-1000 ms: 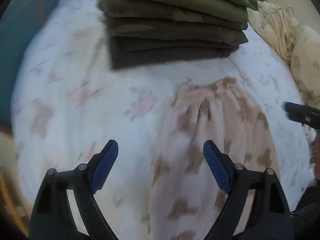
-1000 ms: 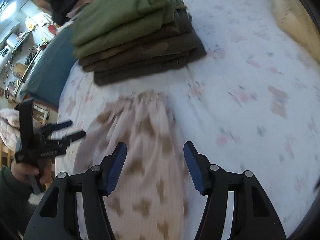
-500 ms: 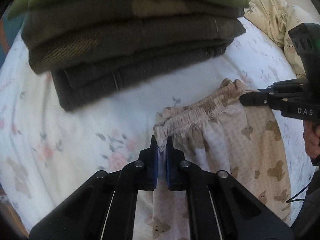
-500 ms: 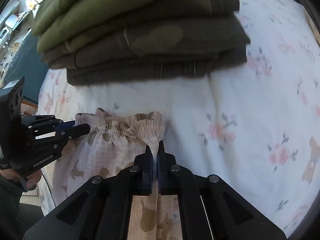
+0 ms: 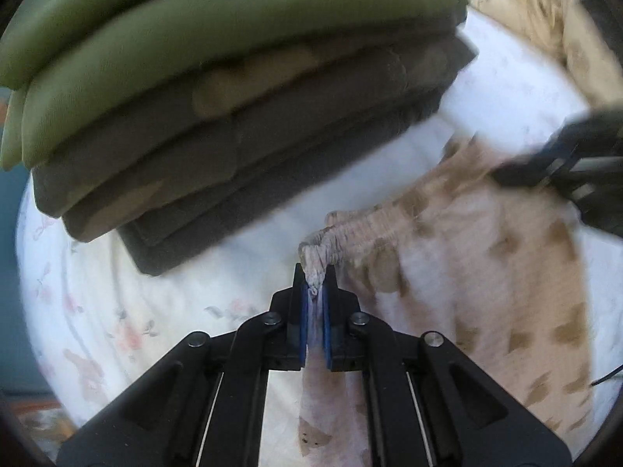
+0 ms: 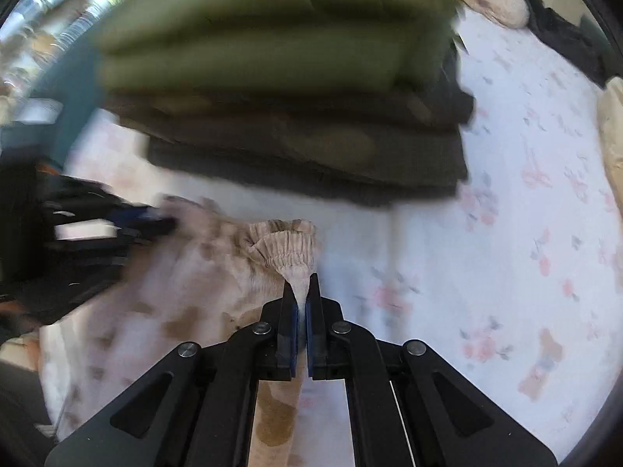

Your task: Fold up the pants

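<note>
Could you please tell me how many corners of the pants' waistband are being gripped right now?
2. The left gripper pinches one waistband corner of the pants; the right gripper pinches the opposite corner. The legs run out of view.

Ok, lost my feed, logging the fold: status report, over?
Left gripper shut on pants waistband corner. Right gripper shut on the opposite corner. Stack of folded clothes close beyond the waistband, on the bedsheet.

We are in a home bedroom: a bed with a floral sheet (image 6: 506,233), a stack of folded clothes (image 5: 233,97), and a pillow (image 6: 486,0).
</note>
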`<act>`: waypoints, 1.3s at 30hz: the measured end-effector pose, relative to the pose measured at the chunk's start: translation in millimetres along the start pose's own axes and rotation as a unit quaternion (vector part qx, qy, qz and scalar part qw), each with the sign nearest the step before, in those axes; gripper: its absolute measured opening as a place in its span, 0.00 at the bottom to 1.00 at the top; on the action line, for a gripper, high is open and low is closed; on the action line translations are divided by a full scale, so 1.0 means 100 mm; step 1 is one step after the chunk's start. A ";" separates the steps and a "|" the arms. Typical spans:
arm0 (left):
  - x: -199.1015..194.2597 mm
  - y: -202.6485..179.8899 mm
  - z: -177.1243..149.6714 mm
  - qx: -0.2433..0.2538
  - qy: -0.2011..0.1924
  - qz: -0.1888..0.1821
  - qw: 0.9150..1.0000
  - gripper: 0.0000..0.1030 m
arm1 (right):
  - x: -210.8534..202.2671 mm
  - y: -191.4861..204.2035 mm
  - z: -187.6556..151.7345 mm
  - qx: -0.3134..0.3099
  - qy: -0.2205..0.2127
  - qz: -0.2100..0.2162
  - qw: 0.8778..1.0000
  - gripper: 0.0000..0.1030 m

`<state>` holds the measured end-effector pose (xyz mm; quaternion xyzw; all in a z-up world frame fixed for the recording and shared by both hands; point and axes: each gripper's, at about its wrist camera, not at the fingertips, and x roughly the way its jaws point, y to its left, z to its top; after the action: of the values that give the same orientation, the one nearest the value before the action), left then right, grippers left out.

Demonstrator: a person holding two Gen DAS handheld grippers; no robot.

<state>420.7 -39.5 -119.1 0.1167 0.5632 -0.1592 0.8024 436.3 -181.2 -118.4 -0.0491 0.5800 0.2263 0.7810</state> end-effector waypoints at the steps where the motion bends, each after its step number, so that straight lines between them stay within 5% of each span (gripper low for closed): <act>1: -0.01 0.00 0.01 -0.004 0.000 -0.002 1.000 0.08 | 0.03 -0.04 0.00 0.018 0.003 0.007 1.000 0.02; 2: -0.01 0.01 0.02 -0.011 0.001 -0.005 1.000 0.09 | 0.05 -0.03 0.00 0.016 0.006 0.004 1.000 0.02; 3: 0.01 0.07 0.02 -0.028 0.001 -0.015 0.999 0.19 | 0.05 -0.03 0.01 0.009 0.002 0.003 1.000 0.02; 4: 0.05 0.12 0.01 -0.037 0.010 -0.015 0.999 0.44 | 0.06 -0.06 0.01 0.014 -0.001 0.004 1.000 0.02; 6: 0.12 0.15 -0.01 -0.036 0.017 -0.012 0.999 0.62 | 0.09 -0.13 -0.02 0.037 0.000 0.017 0.999 0.02; 7: 0.14 0.17 -0.03 -0.031 0.017 -0.024 0.999 0.63 | 0.13 -0.16 -0.04 0.038 0.001 0.014 0.999 0.02; 14: 0.38 0.16 0.13 -0.004 0.021 -0.046 0.999 0.61 | 0.18 -0.29 -0.12 0.041 -0.002 0.023 0.999 0.02; 15: 0.44 0.15 0.16 0.000 0.024 -0.062 0.998 0.47 | 0.18 -0.30 -0.13 0.039 -0.001 0.022 0.999 0.02; 16: 0.46 0.12 0.16 0.011 0.028 -0.078 0.997 0.18 | 0.17 -0.31 -0.13 0.036 -0.002 0.019 0.999 0.02; 17: 0.47 0.08 0.15 0.024 0.031 -0.092 0.995 0.12 | 0.15 -0.32 -0.13 0.038 -0.005 0.024 0.999 0.02; 22: 0.17 -0.01 0.09 0.063 0.003 -0.078 0.995 0.09 | -0.06 -0.27 -0.22 0.017 -0.021 0.036 0.999 0.02; 28: -0.81 -0.03 -0.17 0.101 -0.069 -0.080 0.989 0.10 | -0.81 -0.15 -0.54 -0.045 -0.072 0.064 0.994 0.02; 33: -1.69 -0.42 -0.73 0.146 -0.128 -0.061 0.979 0.10 | -1.46 0.15 -1.12 -0.072 -0.107 0.082 0.988 0.02; 39: -2.16 -1.10 -1.52 0.163 -0.151 -0.044 0.974 0.10 | -1.85 0.63 -1.96 -0.077 -0.126 0.090 0.985 0.02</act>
<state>178.3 -57.9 31.9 0.1957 0.4065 -0.2992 0.8408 195.8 -246.3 1.9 -0.0274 0.4602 0.3440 0.8180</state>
